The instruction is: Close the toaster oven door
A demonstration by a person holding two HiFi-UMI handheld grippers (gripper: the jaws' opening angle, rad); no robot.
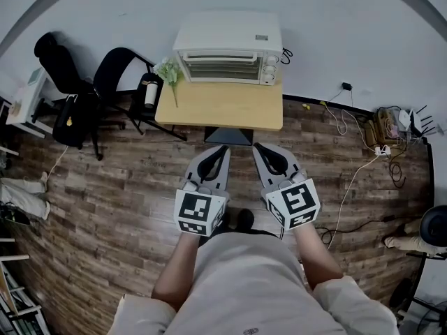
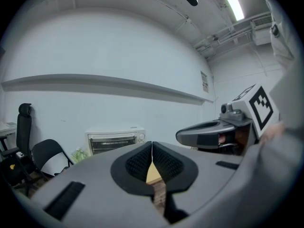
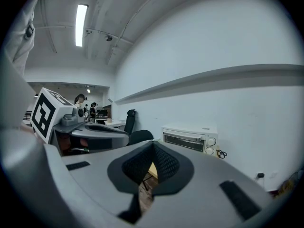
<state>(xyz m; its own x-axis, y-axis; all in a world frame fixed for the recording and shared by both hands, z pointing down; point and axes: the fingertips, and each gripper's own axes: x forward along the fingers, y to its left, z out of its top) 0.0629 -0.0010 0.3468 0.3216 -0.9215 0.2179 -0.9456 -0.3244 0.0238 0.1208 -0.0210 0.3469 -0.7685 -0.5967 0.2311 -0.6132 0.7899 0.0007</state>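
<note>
Toaster oven [image 1: 228,48] sits well beyond both grippers [image 1: 225,149]; their jaws pressed together, empty.

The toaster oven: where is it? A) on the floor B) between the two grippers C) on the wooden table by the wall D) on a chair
C: the toaster oven stands on the wooden table against the wall, with the left gripper and right gripper both short of the table.

White toaster oven [image 1: 228,47] (door shut) sits upright on wooden table [image 1: 216,110].
</note>
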